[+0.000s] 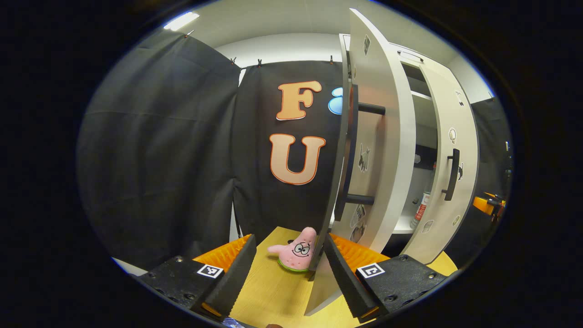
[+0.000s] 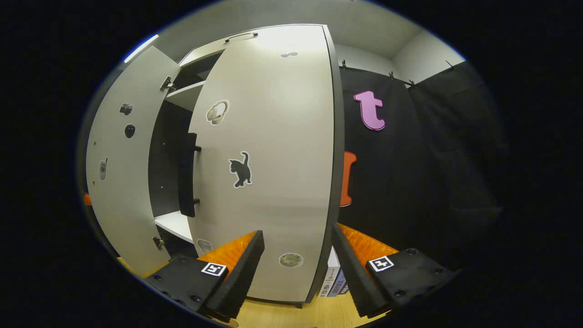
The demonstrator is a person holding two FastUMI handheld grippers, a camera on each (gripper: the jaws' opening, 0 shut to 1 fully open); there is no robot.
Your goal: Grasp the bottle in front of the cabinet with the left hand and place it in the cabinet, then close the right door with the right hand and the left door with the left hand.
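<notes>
Now we see our left gripper (image 1: 288,273), jaws wide and holding nothing, at the left door's (image 1: 378,136) edge, right of centre. Inside the cabinet (image 1: 421,132), the bottle (image 1: 420,210) stands at right. Our right gripper (image 2: 295,273) gapes, unladen, before the right door (image 2: 273,159).

I saw pale grey cabinet doors (image 2: 268,150) with black handles (image 1: 452,174) and a black cat sticker (image 2: 241,170). The star toy (image 1: 296,251) was pink with a green base, on a yellow wood-grain table (image 1: 273,291).
</notes>
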